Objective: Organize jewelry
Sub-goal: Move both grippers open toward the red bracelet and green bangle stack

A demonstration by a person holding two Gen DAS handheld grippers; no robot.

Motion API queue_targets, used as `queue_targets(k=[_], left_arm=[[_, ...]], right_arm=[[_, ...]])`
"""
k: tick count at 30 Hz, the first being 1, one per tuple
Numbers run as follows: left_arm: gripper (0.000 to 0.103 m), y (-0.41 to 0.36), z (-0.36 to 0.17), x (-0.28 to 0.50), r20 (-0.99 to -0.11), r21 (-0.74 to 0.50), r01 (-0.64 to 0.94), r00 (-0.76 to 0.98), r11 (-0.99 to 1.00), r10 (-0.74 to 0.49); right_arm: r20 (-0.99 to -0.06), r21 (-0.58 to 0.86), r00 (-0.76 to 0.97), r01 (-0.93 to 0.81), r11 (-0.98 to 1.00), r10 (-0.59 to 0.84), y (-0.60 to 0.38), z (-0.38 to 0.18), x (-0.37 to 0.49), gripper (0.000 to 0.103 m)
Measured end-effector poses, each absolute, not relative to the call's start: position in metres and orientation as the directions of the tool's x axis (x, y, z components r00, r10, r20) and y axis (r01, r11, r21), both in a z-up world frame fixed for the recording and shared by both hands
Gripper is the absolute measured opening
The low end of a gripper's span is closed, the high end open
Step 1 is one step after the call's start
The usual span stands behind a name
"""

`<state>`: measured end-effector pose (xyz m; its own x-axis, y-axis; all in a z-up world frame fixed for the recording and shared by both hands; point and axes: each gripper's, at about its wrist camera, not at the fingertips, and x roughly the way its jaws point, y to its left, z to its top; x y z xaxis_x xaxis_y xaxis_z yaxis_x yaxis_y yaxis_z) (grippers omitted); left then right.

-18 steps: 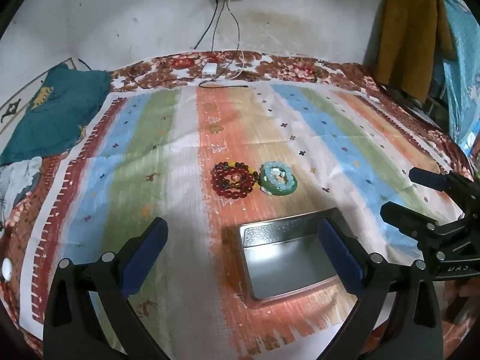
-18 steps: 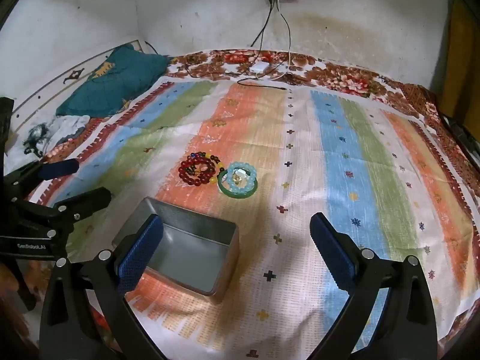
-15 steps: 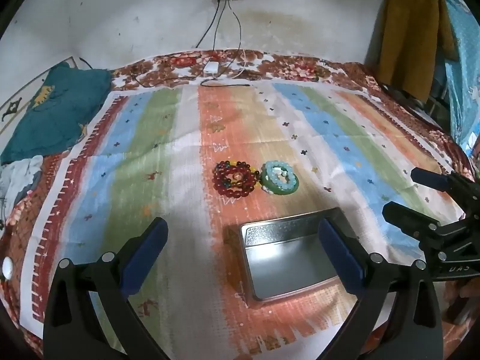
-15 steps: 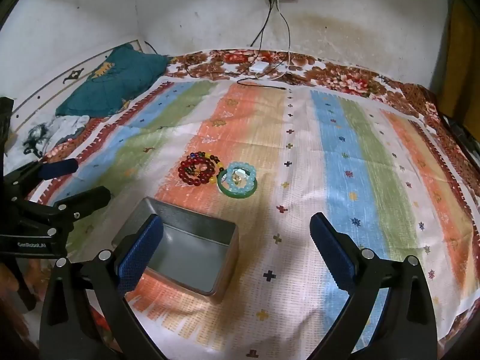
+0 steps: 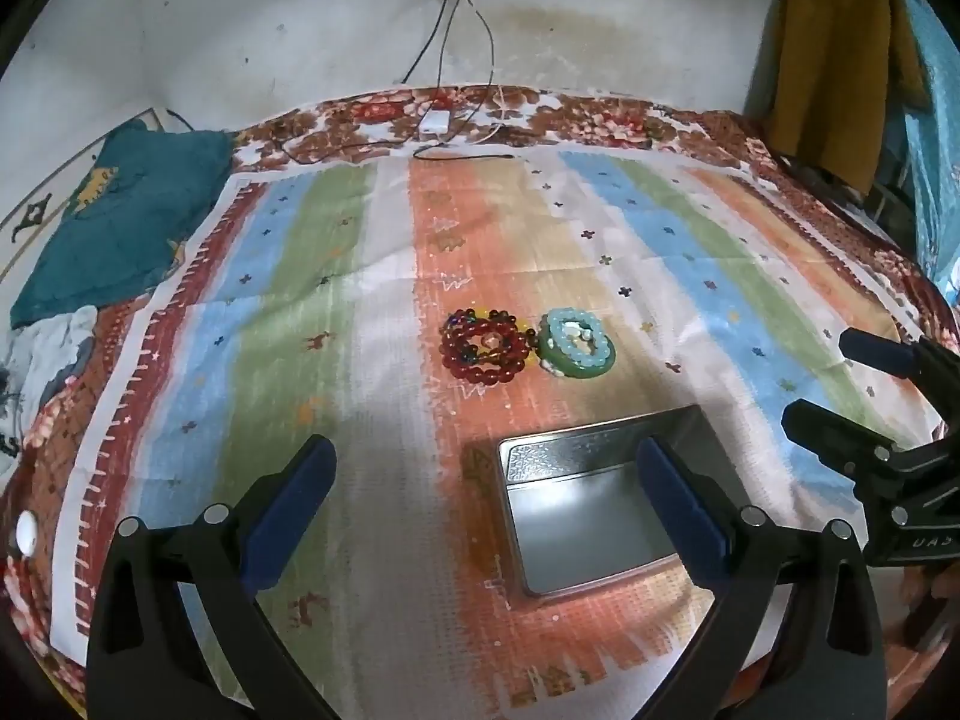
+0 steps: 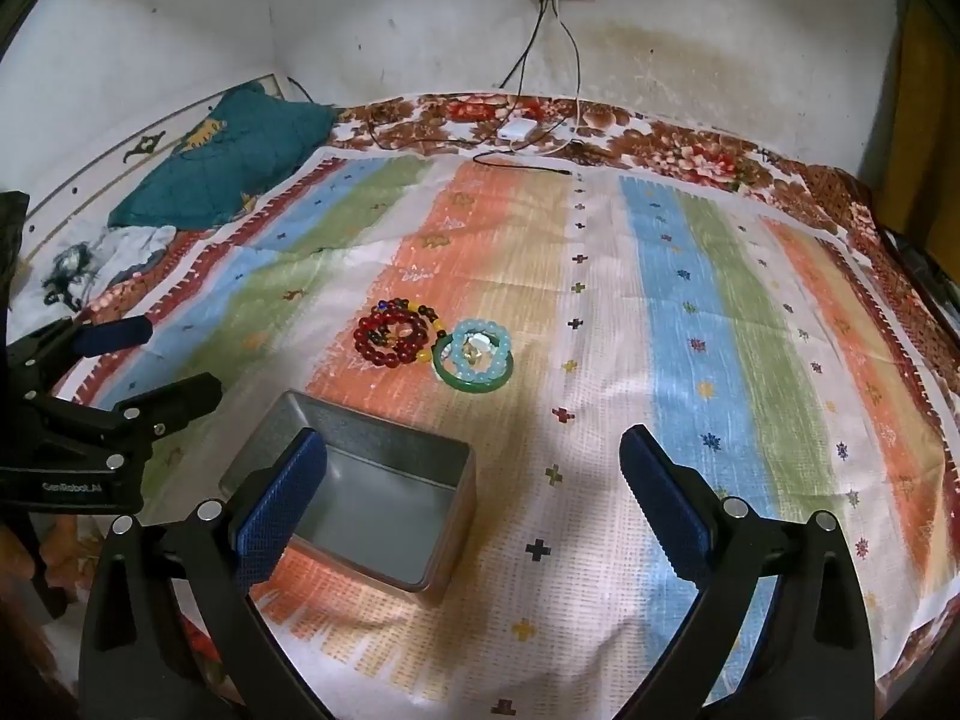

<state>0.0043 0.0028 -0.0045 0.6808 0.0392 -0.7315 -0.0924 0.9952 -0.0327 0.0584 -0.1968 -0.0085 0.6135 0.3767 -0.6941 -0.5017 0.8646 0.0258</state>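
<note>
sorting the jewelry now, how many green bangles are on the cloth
1. The green bangle lies beside the red bead bracelets, beyond the metal tin, with pale blue beads stacked on it; more could hide underneath.

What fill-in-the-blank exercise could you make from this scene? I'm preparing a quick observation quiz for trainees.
1. The metal tin on the striped cloth holds ____ jewelry.
2. The light blue bead bracelet lies on top of a ____ bangle.
3. The red bead bracelet lies farther from the tongs than the ____.
4. Both the left tongs and the right tongs are ____ and grip nothing.

Missing words: no; green; tin; open
</note>
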Motion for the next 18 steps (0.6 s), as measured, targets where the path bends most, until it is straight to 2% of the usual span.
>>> queue_targets(k=[18], left_arm=[[0.098, 0.013, -0.011, 0.013, -0.760, -0.042, -0.121, 0.649, 0.992, 0.047]], right_arm=[[-0.705, 0.040, 0.600, -0.498, 0.866, 0.378, -0.194, -0.012, 0.065, 0.099]])
